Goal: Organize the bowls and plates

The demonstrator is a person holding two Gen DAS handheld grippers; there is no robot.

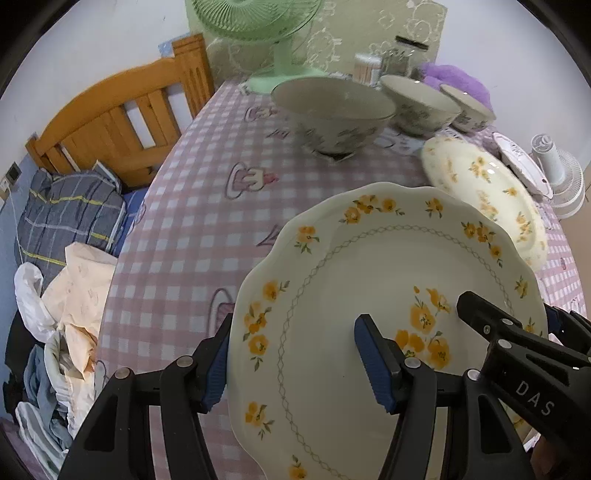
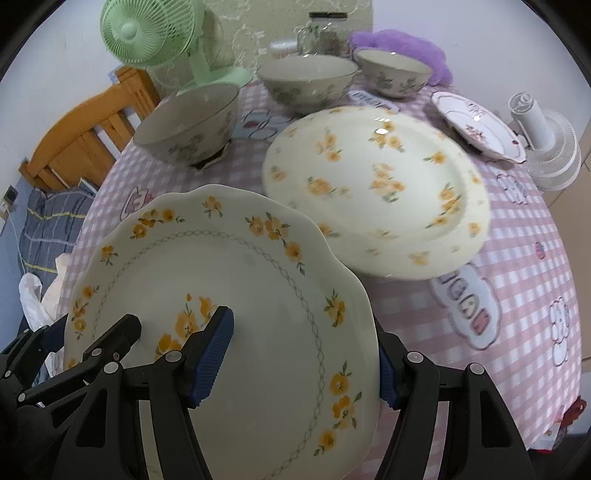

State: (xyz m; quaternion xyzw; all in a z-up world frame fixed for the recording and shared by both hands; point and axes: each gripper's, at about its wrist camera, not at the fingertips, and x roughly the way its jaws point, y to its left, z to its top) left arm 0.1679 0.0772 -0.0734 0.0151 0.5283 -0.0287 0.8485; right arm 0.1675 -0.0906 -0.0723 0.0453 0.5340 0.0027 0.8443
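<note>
Left gripper (image 1: 297, 363) and right gripper (image 2: 306, 363) both clamped on scalloped plate (image 2: 236, 295), one on each rim, plate raised tilted over checked tablecloth (image 1: 192, 236). Second floral plate (image 2: 376, 184) just beyond; three bowls (image 2: 306, 83) behind.

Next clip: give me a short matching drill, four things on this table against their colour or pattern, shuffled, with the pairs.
Things:
1. scalloped plate
2. desk fan
3. small plate
4. tablecloth

Descriptions:
A. pink and white checks
B. white with a pink floral rim
C. pale green
D. cream with yellow flowers, held between both claws

Pairs: 1-D, 2-C, 3-B, 4-A

The left claw and the right claw each grip an edge of the scalloped plate, one finger above its face and one below the rim.
</note>
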